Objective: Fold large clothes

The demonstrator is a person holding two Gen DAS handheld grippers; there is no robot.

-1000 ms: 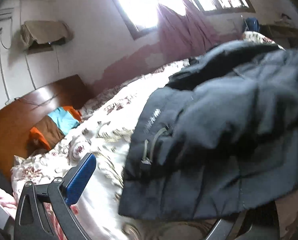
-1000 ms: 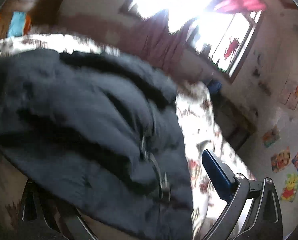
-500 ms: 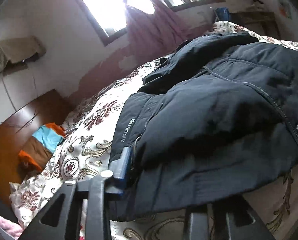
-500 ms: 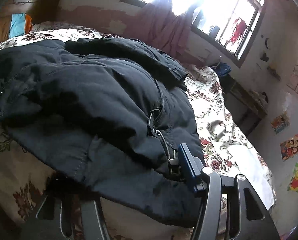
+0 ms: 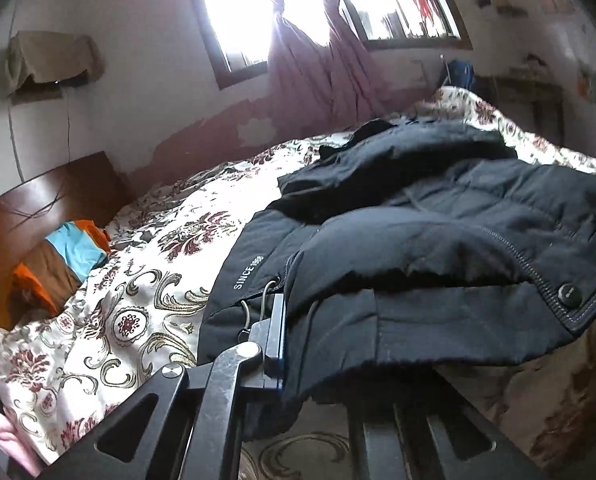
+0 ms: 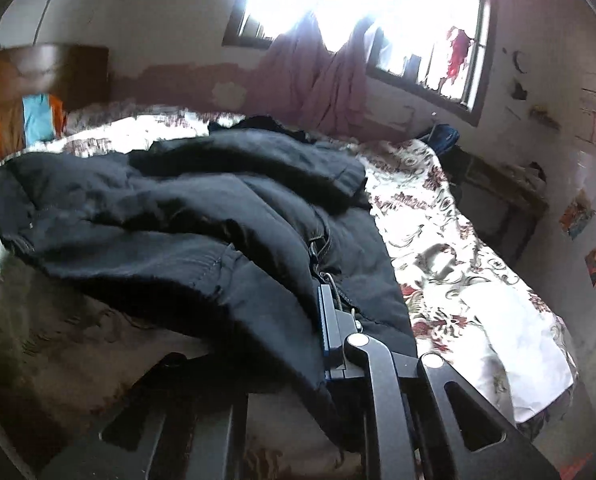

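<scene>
A dark padded jacket [image 5: 438, 248] lies spread across the floral bedspread [image 5: 137, 312], its hem at the near edge of the bed. The left gripper [image 5: 293, 344] has just clamped its fingers [image 5: 275, 332] on the hem near the zipper pulls. The right gripper [image 6: 310, 332] has likewise just closed on the hem's other end, its fingers [image 6: 330, 324] pinching the cloth.
</scene>
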